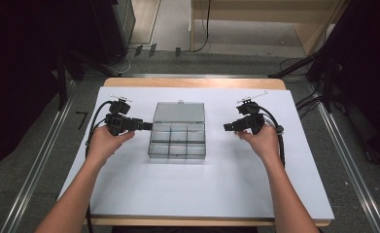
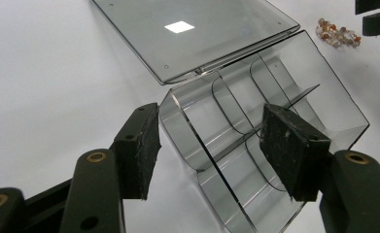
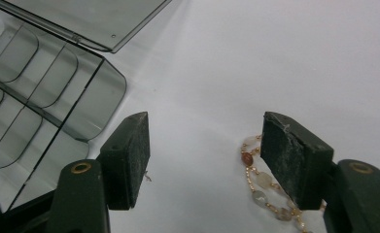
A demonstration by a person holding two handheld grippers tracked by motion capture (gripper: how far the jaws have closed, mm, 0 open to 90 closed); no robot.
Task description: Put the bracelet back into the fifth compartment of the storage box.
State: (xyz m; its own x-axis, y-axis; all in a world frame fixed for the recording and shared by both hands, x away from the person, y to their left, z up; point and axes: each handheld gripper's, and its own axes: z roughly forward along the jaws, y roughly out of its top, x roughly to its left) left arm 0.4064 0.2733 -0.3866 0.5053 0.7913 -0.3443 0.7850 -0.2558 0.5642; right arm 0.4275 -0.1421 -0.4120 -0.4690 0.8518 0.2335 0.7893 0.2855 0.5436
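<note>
Right gripper view: right gripper (image 3: 204, 160) spread wide, bead bracelet (image 3: 265, 187) lying between its jaws, ready for pinching. Left gripper (image 2: 212, 150) also spread, straddling the open organizer box's (image 2: 275, 111) wall, probably steadying.

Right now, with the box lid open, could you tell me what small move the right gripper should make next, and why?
Probably ease the right gripper down and slightly toward its right jaw, then close. Its jaws stand open over the white sheet, and the beaded bracelet lies mostly beside and under that jaw, not centred. The clear compartment box sits open.
</note>
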